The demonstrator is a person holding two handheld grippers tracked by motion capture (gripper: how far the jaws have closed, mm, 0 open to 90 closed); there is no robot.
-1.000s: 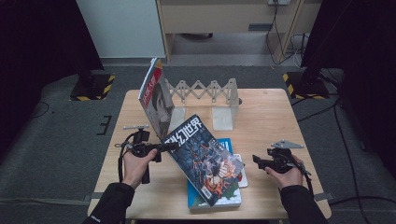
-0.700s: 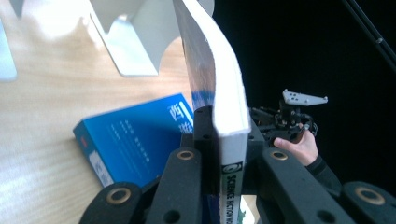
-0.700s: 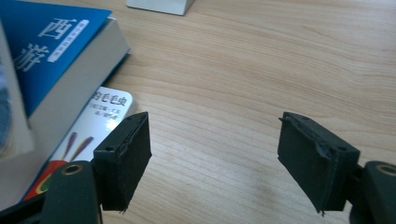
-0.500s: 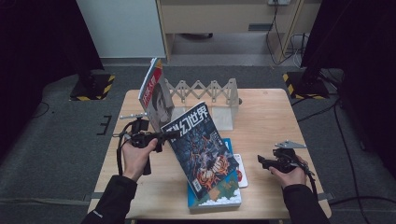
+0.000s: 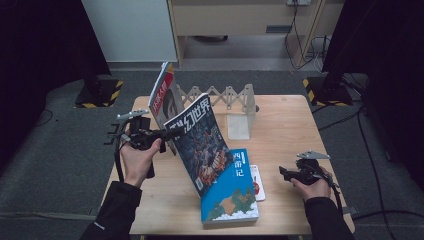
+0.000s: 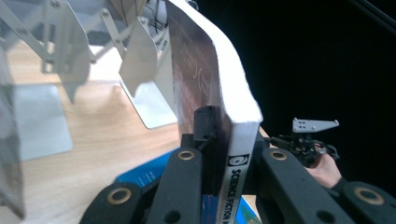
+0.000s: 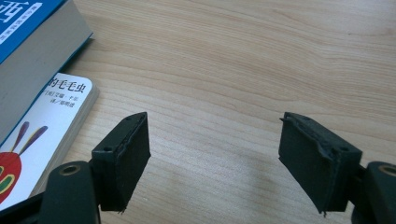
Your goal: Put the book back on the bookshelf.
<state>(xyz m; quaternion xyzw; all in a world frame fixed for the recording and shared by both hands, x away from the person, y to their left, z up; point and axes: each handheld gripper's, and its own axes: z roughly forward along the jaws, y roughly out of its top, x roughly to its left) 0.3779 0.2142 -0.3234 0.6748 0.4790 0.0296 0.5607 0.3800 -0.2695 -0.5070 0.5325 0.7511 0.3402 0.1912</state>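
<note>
- Left gripper [image 5: 167,134]: jaws clamped on spine edge of the science-fiction magazine [image 5: 200,145], held tilted above the table [image 5: 295,125], its lower corner over the blue book [image 5: 232,197].
- Right gripper [image 7: 212,161]: jaws apart, nothing between, over bare wood beside the small white book [image 7: 44,126].
- Folding rack [image 5: 225,97] behind, holding another magazine [image 5: 162,95].

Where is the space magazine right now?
In the high view the magazine is left of centre, tilted above the blue book, pinched at its spine by the left gripper, in front of the rack.
</note>
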